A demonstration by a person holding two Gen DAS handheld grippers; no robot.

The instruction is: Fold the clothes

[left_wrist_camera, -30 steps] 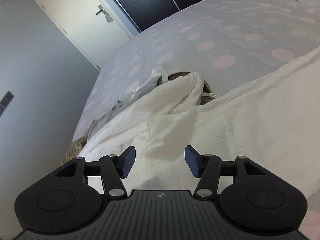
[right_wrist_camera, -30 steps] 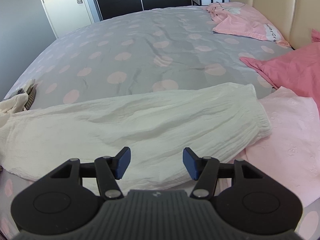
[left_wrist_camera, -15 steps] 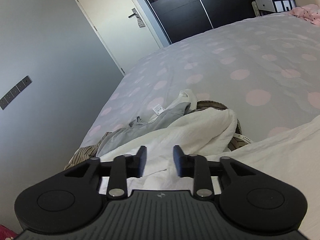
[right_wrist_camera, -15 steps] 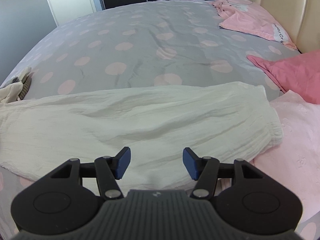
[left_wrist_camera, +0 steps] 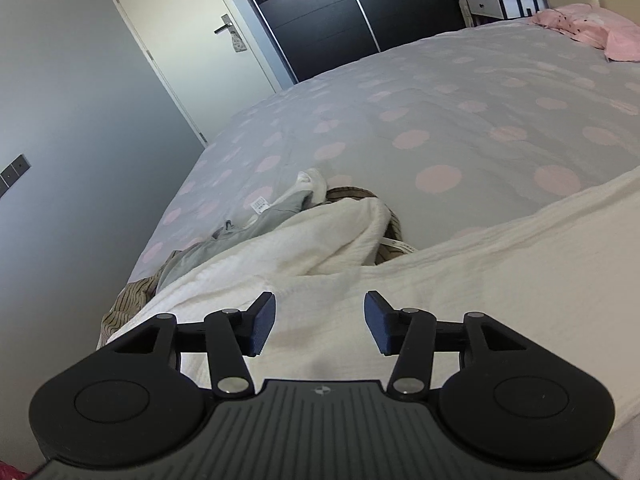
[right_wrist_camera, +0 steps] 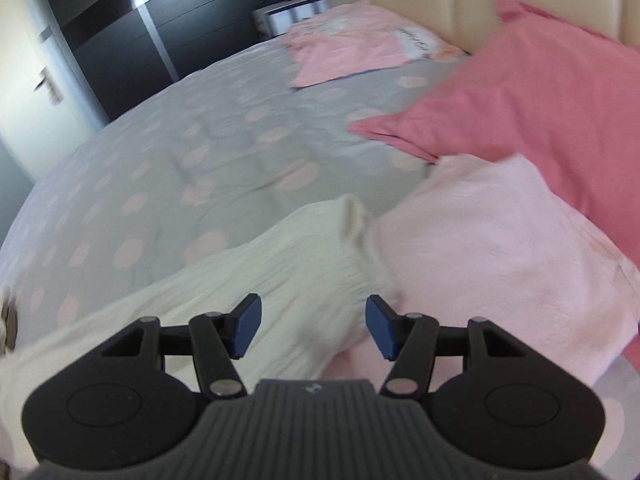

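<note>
A white crinkled garment (left_wrist_camera: pixel 480 280) lies stretched across the grey dotted bedspread (left_wrist_camera: pixel 440 120). Its bunched end (left_wrist_camera: pixel 320 240) lies ahead of my left gripper (left_wrist_camera: pixel 319 322), which is open and empty just above the cloth. In the right wrist view the garment's elastic cuffed end (right_wrist_camera: pixel 348 232) lies ahead of my right gripper (right_wrist_camera: pixel 313 326), which is open and empty over the white fabric (right_wrist_camera: pixel 280 272). That view is motion-blurred.
A grey garment (left_wrist_camera: pixel 256 228) and a striped brown one (left_wrist_camera: pixel 132 300) lie bunched by the bed's left edge. A pale pink garment (right_wrist_camera: pixel 500 248), a dark pink pillow (right_wrist_camera: pixel 540 100) and a pink top (right_wrist_camera: pixel 352 52) lie near the headboard. A door (left_wrist_camera: pixel 192 40) and dark wardrobe (left_wrist_camera: pixel 340 12) stand beyond.
My left gripper narrowed half a second ago and has opened again, now low over the white garment. My right gripper has swung right toward the cuffed end and the pink clothes.
</note>
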